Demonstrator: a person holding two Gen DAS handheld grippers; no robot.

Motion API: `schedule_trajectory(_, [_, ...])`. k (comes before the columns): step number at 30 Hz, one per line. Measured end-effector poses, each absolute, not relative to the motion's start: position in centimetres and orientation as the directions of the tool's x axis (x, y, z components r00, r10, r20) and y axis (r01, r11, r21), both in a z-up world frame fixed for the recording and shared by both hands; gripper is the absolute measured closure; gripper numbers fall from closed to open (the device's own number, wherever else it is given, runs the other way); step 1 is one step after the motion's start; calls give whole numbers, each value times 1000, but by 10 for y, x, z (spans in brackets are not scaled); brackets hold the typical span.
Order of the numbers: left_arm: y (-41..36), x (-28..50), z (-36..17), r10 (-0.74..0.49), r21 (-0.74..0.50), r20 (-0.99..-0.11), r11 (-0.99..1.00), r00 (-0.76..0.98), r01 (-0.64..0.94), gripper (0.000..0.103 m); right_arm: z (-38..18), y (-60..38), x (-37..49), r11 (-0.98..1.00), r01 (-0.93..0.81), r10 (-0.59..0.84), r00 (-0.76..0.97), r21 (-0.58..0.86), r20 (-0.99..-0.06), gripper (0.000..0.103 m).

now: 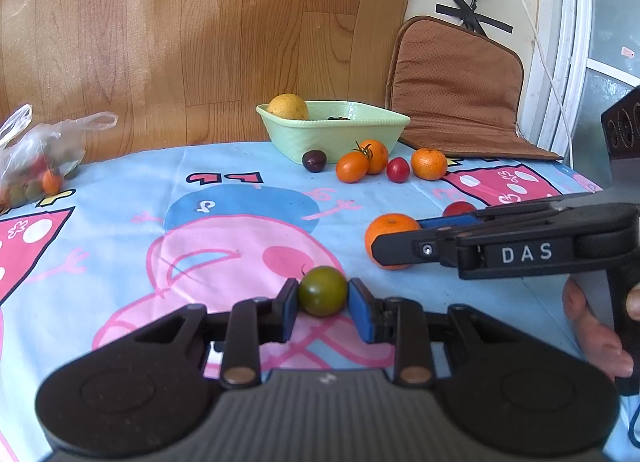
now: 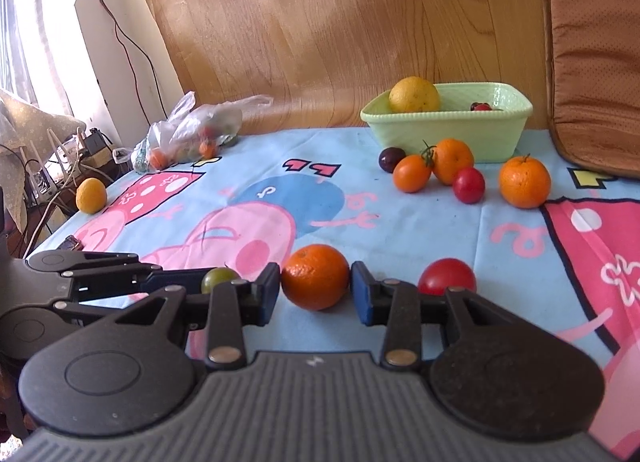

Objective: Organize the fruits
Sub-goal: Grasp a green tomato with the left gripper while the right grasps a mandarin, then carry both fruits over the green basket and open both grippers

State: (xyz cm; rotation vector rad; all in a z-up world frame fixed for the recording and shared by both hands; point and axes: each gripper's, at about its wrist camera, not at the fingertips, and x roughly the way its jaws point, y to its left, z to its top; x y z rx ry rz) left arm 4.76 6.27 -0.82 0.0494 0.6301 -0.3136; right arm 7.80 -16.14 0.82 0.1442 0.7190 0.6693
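- Green with a brownish blush, the small tomato (image 1: 323, 291) sits on the cloth, pinched between the blue pads of our left gripper (image 1: 323, 304), both pads pressing its sides.
- Beside it, our right gripper (image 2: 316, 292) brackets a mandarin (image 2: 315, 276); the left pad touches the peel, the right pad shows a thin gap, so we cannot tell whether it grips.
- Just right of that mandarin lies a red tomato (image 2: 447, 276).
- Farther on, a cluster rests before the bowl: a dark plum (image 2: 391, 158), an orange tomato (image 2: 412, 173) with a stem, two more mandarins and a small red tomato.
- At the far edge, the pale green bowl (image 2: 448, 130) holds a yellow citrus (image 2: 414, 95).
- Under everything spreads a blue tablecloth (image 2: 400, 222) printed with a pink cartoon pig.
- Behind, a wood-grain panel (image 1: 180, 22) and a brown cushion (image 1: 456, 82).
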Motion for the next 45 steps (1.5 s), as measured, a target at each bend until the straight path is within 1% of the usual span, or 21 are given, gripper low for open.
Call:
schedule_trajectory(8, [67, 47, -7, -275, -72, -578, 955, 768, 288, 76, 10, -161, 76, 785, -524, 611, 566, 332, -553, 63])
schedule_trajectory(12, [75, 56, -2, -314, -141, -572, 948, 758, 286, 76, 12, -167, 75, 781, -516, 622, 586, 353, -520, 63])
schedule_trajectory(14, [78, 69, 11, -355, -184, -557, 934, 751, 305, 76, 15, -171, 79, 780, -504, 624, 581, 371, -523, 63])
schedule_trajectory(17, [73, 100, 40, -395, -205, -520, 918, 757, 339, 76, 29, -186, 94, 773, -496, 634, 585, 396, -506, 63])
schedule_trajectory(19, [64, 129, 56, -432, -224, -497, 902, 752, 370, 76, 42, -197, 109, 800, -483, 600, 638, 356, -482, 63])
schedule_trajectory(21, [49, 162, 66, -438, -209, -484, 899, 758, 385, 76, 52, -208, 130, 832, -460, 554, 695, 310, -457, 63])
schedule_trajectory(23, [34, 198, 64, -448, -215, -506, 893, 737, 395, 76, 55, -217, 156, 856, -433, 516, 735, 283, -439, 63])
schedule_trajectory(27, [9, 258, 42, -411, -225, -578, 911, 705, 346, 76, 41, -222, 207, 892, -374, 451, 759, 254, -469, 63])
schedule_trajectory(31, [1, 287, 28, -420, -270, -591, 908, 689, 322, 76, 22, -219, 240, 892, -375, 452, 737, 253, -502, 62])
schedule_trajectory(32, [0, 291, 25, -415, -270, -594, 910, 689, 314, 75, 17, -218, 246, 890, -379, 456, 730, 253, -510, 61])
schedule_trajectory(34, [-1, 296, 20, -405, -269, -601, 914, 689, 304, 67, 11, -216, 255, 883, -390, 470, 719, 263, -512, 60])
schedule_trajectory(36, [0, 297, 19, -408, -275, -600, 913, 688, 302, 59, 11, -218, 256, 875, -392, 484, 720, 284, -498, 54])
schedule_trajectory(38, [3, 293, 21, -410, -284, -591, 912, 695, 297, 59, 16, -222, 252, 873, -387, 486, 733, 296, -476, 51])
schedule_trajectory(41, [11, 275, 30, -424, -304, -563, 905, 710, 299, 61, 25, -232, 245, 877, -373, 476, 759, 304, -443, 51])
schedule_trajectory(45, [26, 233, 38, -444, -307, -528, 894, 724, 326, 61, 35, -246, 232, 877, -364, 474, 762, 315, -440, 51])
